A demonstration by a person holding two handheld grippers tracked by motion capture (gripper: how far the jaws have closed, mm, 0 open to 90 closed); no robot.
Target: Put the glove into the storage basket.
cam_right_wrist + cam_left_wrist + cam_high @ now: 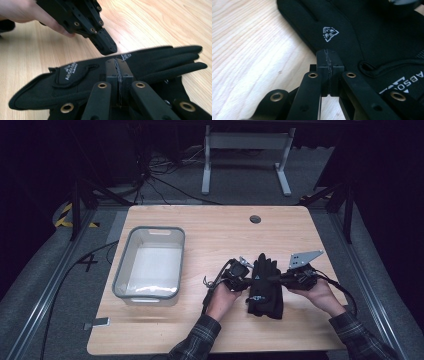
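A wooden counter [210, 240] is seen beneath both grippers, and a grey bin [149, 262] is set well to the left of the left gripper [248, 281], apparently empty. A pair of black gloves [265, 287] is laid between the two grippers, one glove stacked on the other, with the fingers pointed away from the person. The left gripper's jaws are pressed together at the gloves' left edge, just beside a small white logo [330, 33]; whether any fabric is pinched there cannot be told. The right gripper [278, 279] is likewise brought together over the upper glove, and a hold on it cannot be confirmed. If a lift is tried from here, only the upper glove might be caught and the stack pulled apart, since thin fabric slips easily. The lower glove is largely covered, and the cuff lettering is too blurred to be read.
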